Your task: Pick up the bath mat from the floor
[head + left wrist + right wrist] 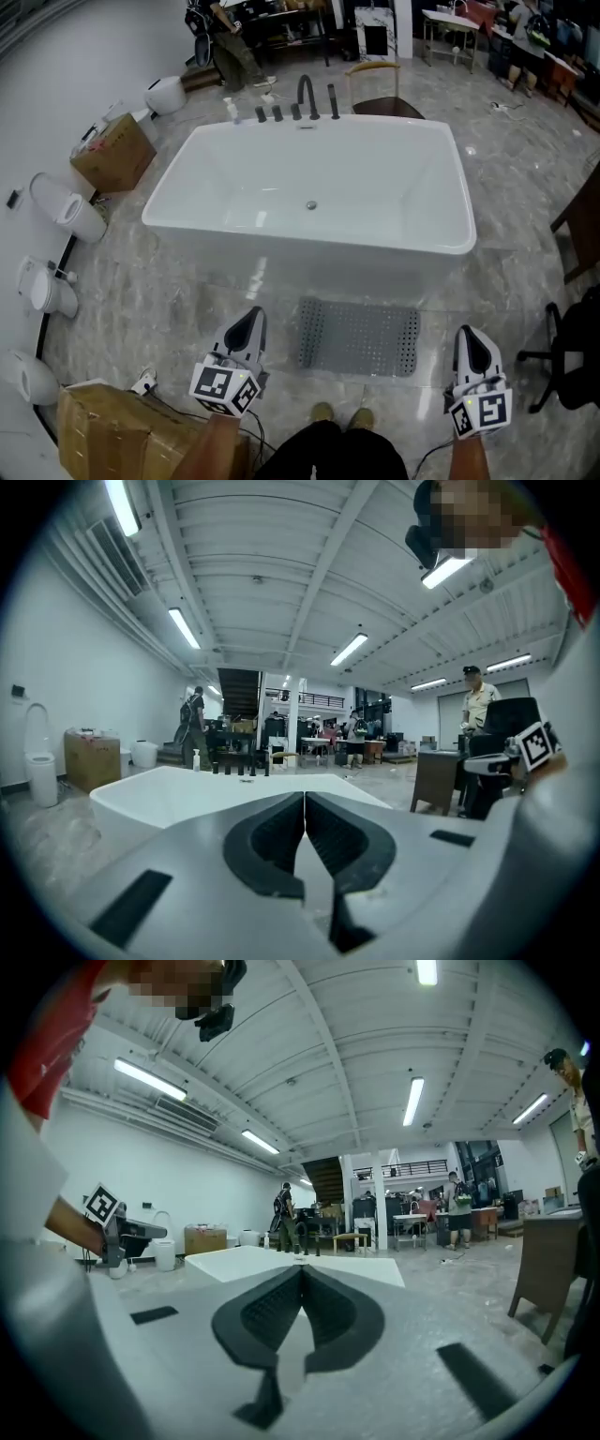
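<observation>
A grey perforated bath mat (358,337) lies flat on the marble floor in front of the white bathtub (314,187). In the head view my left gripper (250,322) hovers to the mat's left, shut and holding nothing. My right gripper (468,337) hovers to the mat's right, also shut and empty. Both point toward the tub. In the left gripper view the jaws (305,803) meet with nothing between them, and the tub (187,794) lies ahead. The right gripper view shows its jaws (302,1279) closed too. The mat is out of sight in both gripper views.
Toilets (66,208) line the left wall beside a cardboard box (114,152). Another box (127,436) sits at my near left, with a cable on the floor beside it. A black chair (572,361) stands at the right. My shoes (342,414) are just below the mat. People stand far back.
</observation>
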